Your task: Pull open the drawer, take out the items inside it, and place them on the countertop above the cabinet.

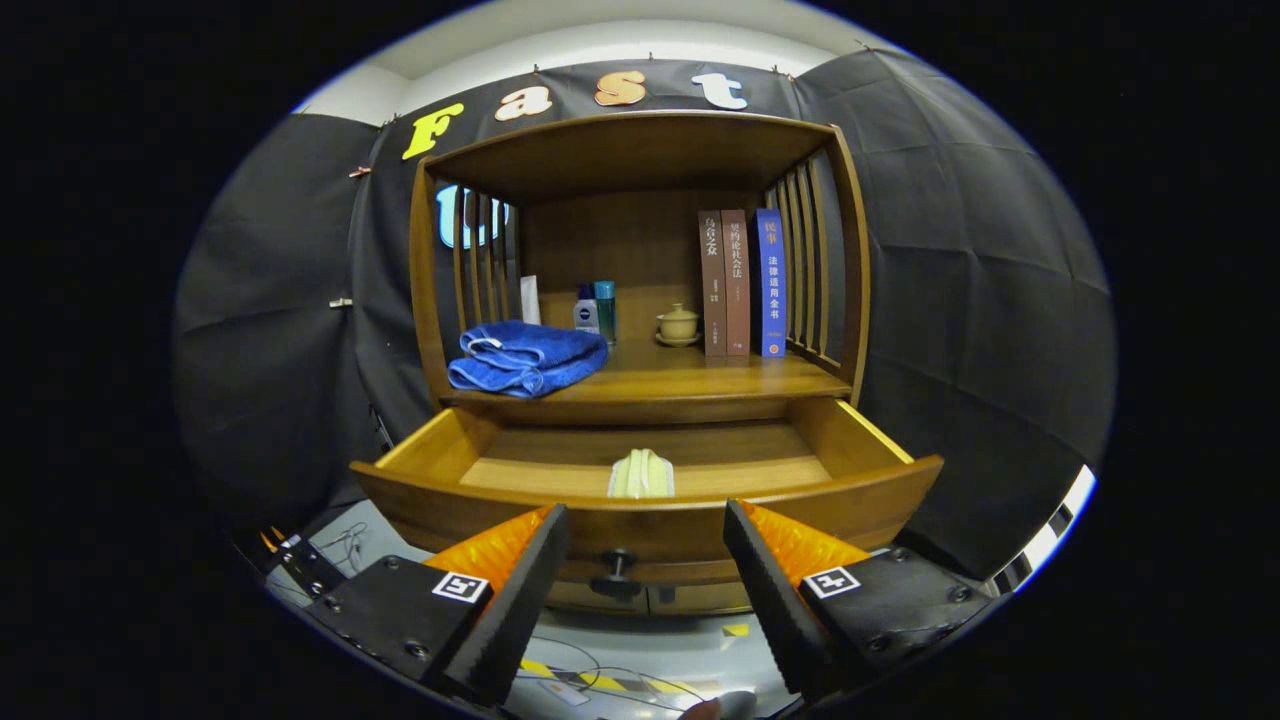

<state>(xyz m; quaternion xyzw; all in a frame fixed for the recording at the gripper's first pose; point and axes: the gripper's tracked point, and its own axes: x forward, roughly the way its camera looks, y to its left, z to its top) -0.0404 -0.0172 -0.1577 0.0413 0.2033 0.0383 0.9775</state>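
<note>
The drawer [650,500] stands pulled open at the centre of the frame, its curved front board facing the camera and its dark knob [617,568] showing low on that board, in the gap between the fingers. Inside, on the drawer's bare wooden floor, lies a small pale green and white folded item [641,474], close behind the front board and near the middle of its width; what it is exactly cannot be told.

The gripper [645,545] sits at the lower centre of the frame, its fingers spread wide and holding nothing. Both tips lie in front of the drawer's front board, one to either side of the knob, touching neither it nor the item.

Just above the drawer is the tabletop [700,380] of the cabinet, closed in by slatted sides and a wooden roof. On it, left of centre, rests a folded blue towel [528,357]. Behind the towel stand two small bottles [596,308], and right of them a lidded cup on a saucer [678,325]. Three upright books [742,283] stand at the right, next to the slats.

At the bottom of the frame, a grey floor [620,650] carries thin cables and yellow-black tape.
</note>
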